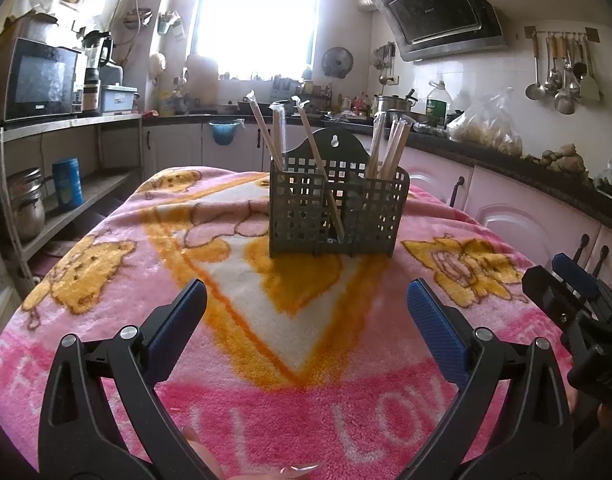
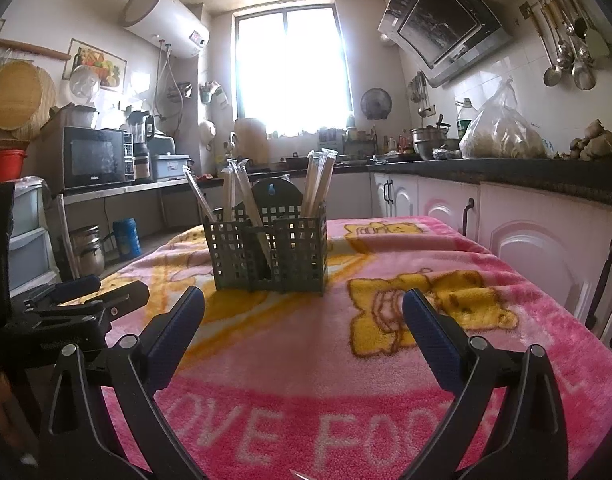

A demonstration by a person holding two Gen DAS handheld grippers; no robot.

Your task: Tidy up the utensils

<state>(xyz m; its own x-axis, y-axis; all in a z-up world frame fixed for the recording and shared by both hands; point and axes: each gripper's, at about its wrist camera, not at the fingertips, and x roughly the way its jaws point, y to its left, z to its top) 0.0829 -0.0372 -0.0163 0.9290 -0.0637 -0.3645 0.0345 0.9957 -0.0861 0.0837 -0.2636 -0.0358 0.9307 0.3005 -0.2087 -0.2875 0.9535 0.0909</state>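
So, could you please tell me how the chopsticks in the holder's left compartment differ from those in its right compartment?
The left-compartment chopsticks splay apart, whereas the right-compartment chopsticks stand bunched closely. One left-side pair leans diagonally across toward the middle of the utensil holder; the right-side ones stay within their own section. Both sets are pale, wrapped in clear sleeves, and stand tips-down.

Blown-out window (image 2: 292, 74) backlights the kitchen; fisheye bends dark-vignetted edges

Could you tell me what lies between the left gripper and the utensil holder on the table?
Nothing but bare pink blanket: in the left wrist view, the stretch from the left gripper to the utensil holder is clear.
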